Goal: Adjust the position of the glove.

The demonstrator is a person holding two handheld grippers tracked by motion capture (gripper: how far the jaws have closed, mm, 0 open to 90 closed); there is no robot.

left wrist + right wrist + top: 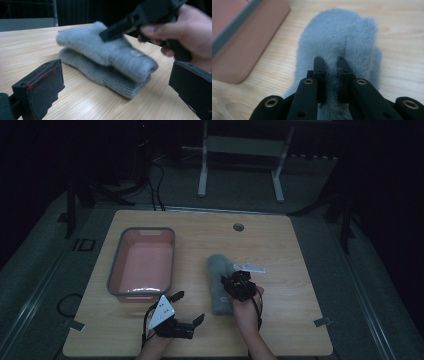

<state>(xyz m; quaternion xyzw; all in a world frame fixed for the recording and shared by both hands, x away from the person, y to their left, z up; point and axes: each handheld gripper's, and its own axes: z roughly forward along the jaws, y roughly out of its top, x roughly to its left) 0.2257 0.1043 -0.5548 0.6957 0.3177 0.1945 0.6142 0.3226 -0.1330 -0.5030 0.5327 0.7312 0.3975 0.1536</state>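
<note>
Grey fuzzy fabric (218, 285), folded into a long bundle, lies on the wooden table (295, 260) right of the pink basin (142, 265) and well apart from it in the high view. The right gripper (238, 281), held by the right hand (245, 307), sits on the bundle's near half, its grey plate jutting out to the right. The left gripper (190, 307) rests low on the table in front of the basin, its two jaws spread wide apart with nothing between them, pointing toward the fabric.

From the left gripper view, the fabric (105, 56) shows as two layers: a fluffy upper fold resting on a ribbed knit lower one, both flat on the tabletop (30, 47). The left gripper (116, 92) frames it with one jaw at each side of the picture, released and not touching the cloth. Beyond, the right gripper (112, 32) presses down into the top fold, with the hand (185, 32) wrapped round its body.

In the right gripper view, the gripper (330, 63) has its jaws drawn nearly together, pinching a ridge of the fabric (337, 35) between them. The corner of the basin (249, 37) lies to the upper left, apart from the cloth.
</note>
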